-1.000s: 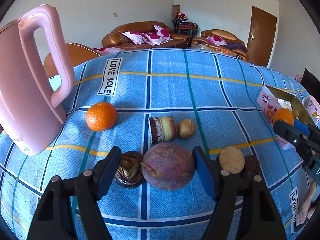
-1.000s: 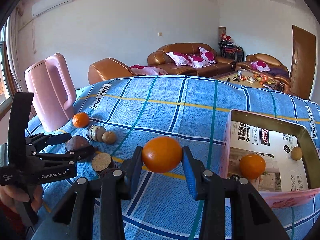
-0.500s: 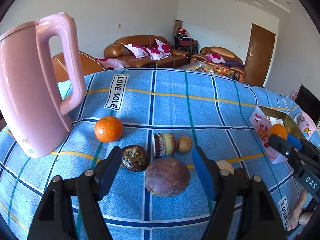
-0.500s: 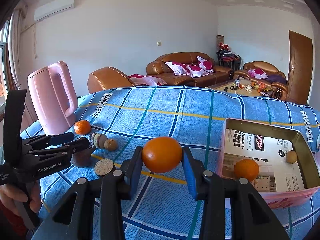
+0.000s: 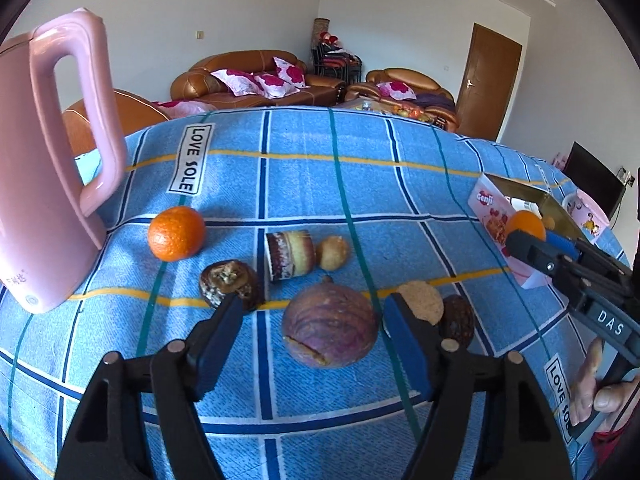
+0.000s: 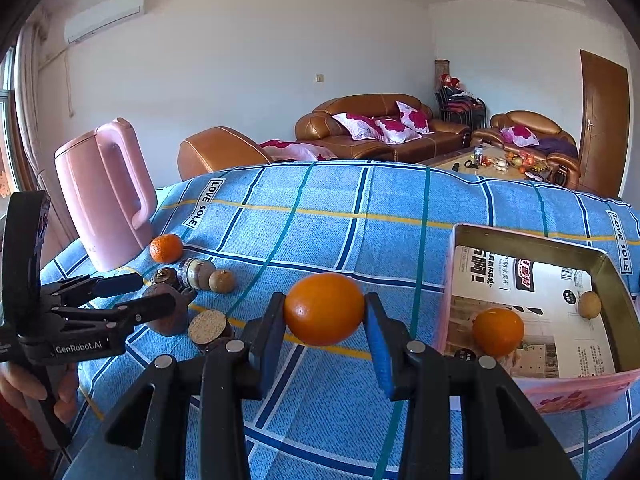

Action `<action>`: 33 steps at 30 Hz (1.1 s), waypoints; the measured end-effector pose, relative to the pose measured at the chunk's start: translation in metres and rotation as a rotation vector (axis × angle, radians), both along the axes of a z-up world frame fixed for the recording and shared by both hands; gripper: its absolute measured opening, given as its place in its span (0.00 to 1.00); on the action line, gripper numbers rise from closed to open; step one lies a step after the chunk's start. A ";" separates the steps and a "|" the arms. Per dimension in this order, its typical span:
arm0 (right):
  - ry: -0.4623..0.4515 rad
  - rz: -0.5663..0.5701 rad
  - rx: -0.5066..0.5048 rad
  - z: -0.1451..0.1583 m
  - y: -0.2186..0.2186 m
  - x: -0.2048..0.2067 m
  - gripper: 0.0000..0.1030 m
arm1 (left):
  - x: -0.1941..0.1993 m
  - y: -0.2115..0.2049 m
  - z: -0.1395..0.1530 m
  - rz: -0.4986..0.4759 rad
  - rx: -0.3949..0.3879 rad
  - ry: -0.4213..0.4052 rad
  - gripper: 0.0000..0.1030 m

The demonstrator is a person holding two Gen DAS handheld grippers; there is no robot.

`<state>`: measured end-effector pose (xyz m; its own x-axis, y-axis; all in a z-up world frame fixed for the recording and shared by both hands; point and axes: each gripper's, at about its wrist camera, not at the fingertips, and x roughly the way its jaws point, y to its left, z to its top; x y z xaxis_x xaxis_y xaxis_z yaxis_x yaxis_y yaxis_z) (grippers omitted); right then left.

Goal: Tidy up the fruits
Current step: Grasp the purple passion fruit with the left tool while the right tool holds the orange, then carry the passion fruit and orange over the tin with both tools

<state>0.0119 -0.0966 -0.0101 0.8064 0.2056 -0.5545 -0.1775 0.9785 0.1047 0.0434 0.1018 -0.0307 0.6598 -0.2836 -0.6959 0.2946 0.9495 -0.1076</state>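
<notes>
My right gripper (image 6: 325, 318) is shut on an orange (image 6: 324, 309), held above the blue checked cloth just left of the pink box (image 6: 450, 272). The box holds another orange (image 6: 498, 330) and a small brown fruit (image 6: 590, 304). My left gripper (image 5: 312, 320) is open with a purple-brown round fruit (image 5: 330, 325) on the cloth between its fingers, untouched. Near it lie an orange (image 5: 176, 233), a dark dried fruit (image 5: 230, 284), a layered cake piece (image 5: 290, 255), a small tan fruit (image 5: 333, 253), a round biscuit (image 5: 422, 302) and a dark fruit (image 5: 458, 320).
A tall pink kettle (image 5: 44, 160) stands at the left of the table, close to the orange. The pink box (image 5: 494, 210) sits at the right edge. Sofas and a brown door stand behind the table.
My left gripper pulled back and rose, then came down near the purple fruit again, still open. My right gripper kept the orange and lifted slightly, shifting towards the box.
</notes>
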 end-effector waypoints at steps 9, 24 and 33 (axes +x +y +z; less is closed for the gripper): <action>0.012 0.005 0.001 -0.001 0.001 0.003 0.40 | 0.017 0.000 -0.016 0.020 -0.085 0.121 0.60; 0.007 0.001 0.001 -0.002 0.000 0.002 0.40 | 0.013 0.005 -0.011 0.063 -0.143 0.082 0.51; -0.075 -0.031 -0.032 0.005 -0.001 -0.007 0.40 | -0.006 0.012 0.014 0.206 -0.107 -0.127 0.51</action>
<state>0.0050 -0.0980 -0.0054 0.8515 0.1626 -0.4985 -0.1527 0.9864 0.0608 0.0376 0.1135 -0.0166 0.7917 -0.2013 -0.5768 0.1136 0.9762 -0.1848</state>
